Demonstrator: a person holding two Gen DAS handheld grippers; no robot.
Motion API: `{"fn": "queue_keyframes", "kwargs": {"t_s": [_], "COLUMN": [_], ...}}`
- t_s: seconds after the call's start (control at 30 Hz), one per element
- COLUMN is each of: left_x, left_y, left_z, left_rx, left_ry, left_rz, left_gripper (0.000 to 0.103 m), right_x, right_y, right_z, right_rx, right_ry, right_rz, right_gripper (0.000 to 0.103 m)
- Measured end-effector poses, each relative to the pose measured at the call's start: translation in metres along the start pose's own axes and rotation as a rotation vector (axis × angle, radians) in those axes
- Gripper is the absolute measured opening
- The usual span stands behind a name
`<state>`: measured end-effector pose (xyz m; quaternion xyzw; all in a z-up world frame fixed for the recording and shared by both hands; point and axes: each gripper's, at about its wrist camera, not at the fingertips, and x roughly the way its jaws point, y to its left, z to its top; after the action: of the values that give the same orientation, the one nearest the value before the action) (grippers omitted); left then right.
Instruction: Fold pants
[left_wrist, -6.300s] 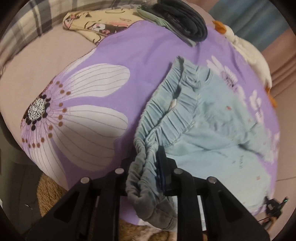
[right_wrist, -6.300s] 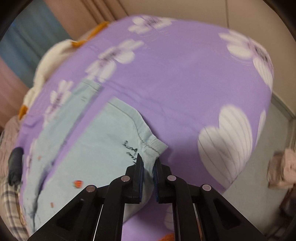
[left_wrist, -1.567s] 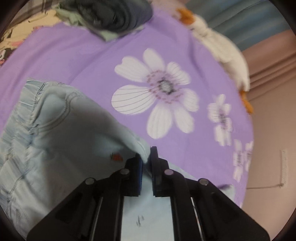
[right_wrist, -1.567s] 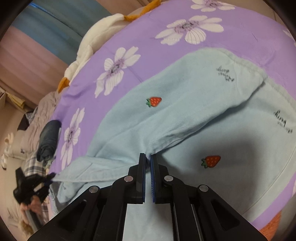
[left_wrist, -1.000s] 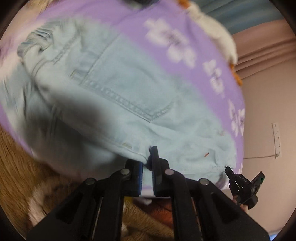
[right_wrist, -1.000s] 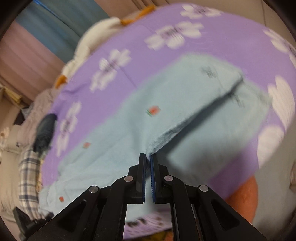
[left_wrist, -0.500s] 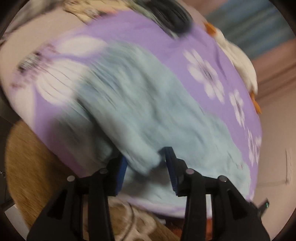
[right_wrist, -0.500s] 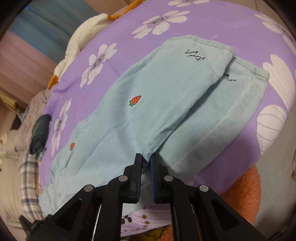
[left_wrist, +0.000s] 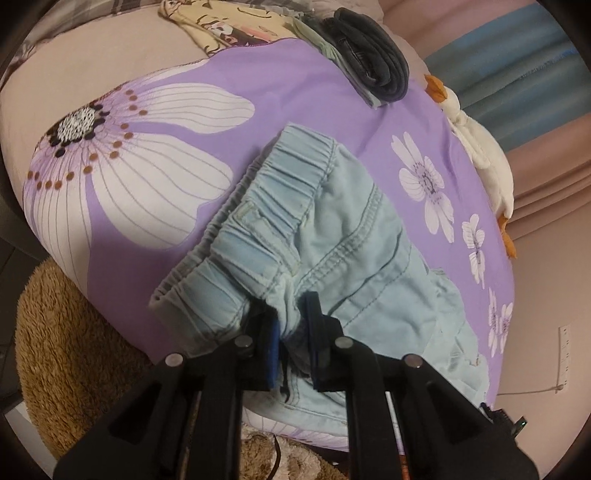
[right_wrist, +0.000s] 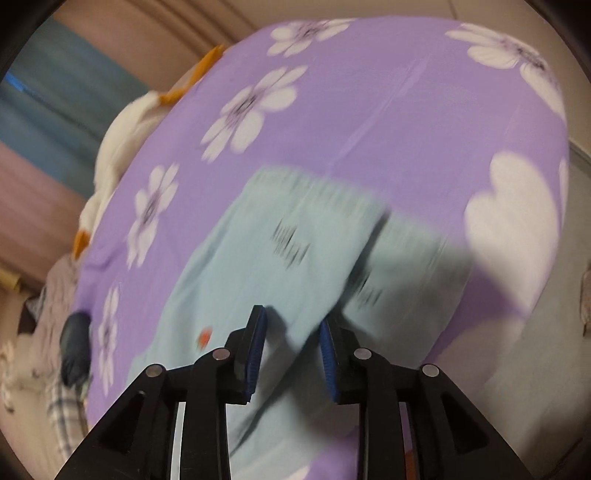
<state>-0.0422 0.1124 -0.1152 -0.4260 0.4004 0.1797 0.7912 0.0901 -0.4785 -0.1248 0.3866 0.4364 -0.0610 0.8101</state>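
Observation:
The light blue denim pants (left_wrist: 325, 229) lie folded lengthwise on the purple flowered sheet (left_wrist: 303, 92), elastic waistband toward the left. My left gripper (left_wrist: 291, 325) has its jaws a little apart around a bunch of fabric just below the waistband. In the blurred right wrist view the two pant legs (right_wrist: 295, 266) lie one over the other, hems away from me. My right gripper (right_wrist: 291, 347) is open just above the leg fabric and holds nothing.
Folded dark clothes (left_wrist: 373, 62) and a yellow printed garment (left_wrist: 229, 26) lie at the far end of the bed. A white plush duck (left_wrist: 480, 151) lies along the far edge, also in the right wrist view (right_wrist: 122, 147). A brown fuzzy rug (left_wrist: 66, 350) lies below the bed edge.
Both grippers carried one side of the pants over the other, then let go. The right jaws opened in the last half second. The left gripper has come to the waistband end.

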Motion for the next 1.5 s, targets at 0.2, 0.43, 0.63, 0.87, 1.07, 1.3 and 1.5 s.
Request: {"fn": "queue_keyframes", "kwargs": {"t_s": [0.2, 0.43, 0.63, 0.87, 1.07, 1.3, 1.5], "left_x": [-0.018, -0.014, -0.006, 0.001, 0.0, -0.047, -0.038], "left_y": [-0.002, 0.0, -0.004, 0.003, -0.002, -0.009, -0.021], "left_z": [0.005, -0.009, -0.009, -0.015, -0.01, 0.012, 0.048], "left_rx": [0.028, 0.071, 0.1, 0.095, 0.119, 0.152, 0.164], "left_ry": [0.005, 0.113, 0.136, 0.155, 0.181, 0.061, -0.004], "left_rz": [0.002, 0.071, 0.126, 0.136, 0.126, 0.067, -0.014], "left_gripper": [0.011, 0.012, 0.012, 0.013, 0.017, 0.063, 0.07], "right_x": [-0.023, -0.035, -0.021, -0.01, -0.006, -0.032, 0.007], "right_y": [0.006, -0.014, -0.031, -0.039, -0.02, 0.07, 0.21], "right_z": [0.012, 0.003, -0.008, -0.013, -0.007, -0.021, -0.082], "right_rx": [-0.049, -0.095, -0.053, -0.067, -0.116, -0.384, -0.688], "right_ry": [-0.095, -0.131, -0.093, -0.057, -0.033, -0.08, 0.172], "right_rz": [0.024, -0.104, -0.167, -0.22, -0.316, -0.33, 0.108], "right_gripper": [0.003, 0.003, 0.001, 0.001, 0.0, 0.048, 0.048]}}
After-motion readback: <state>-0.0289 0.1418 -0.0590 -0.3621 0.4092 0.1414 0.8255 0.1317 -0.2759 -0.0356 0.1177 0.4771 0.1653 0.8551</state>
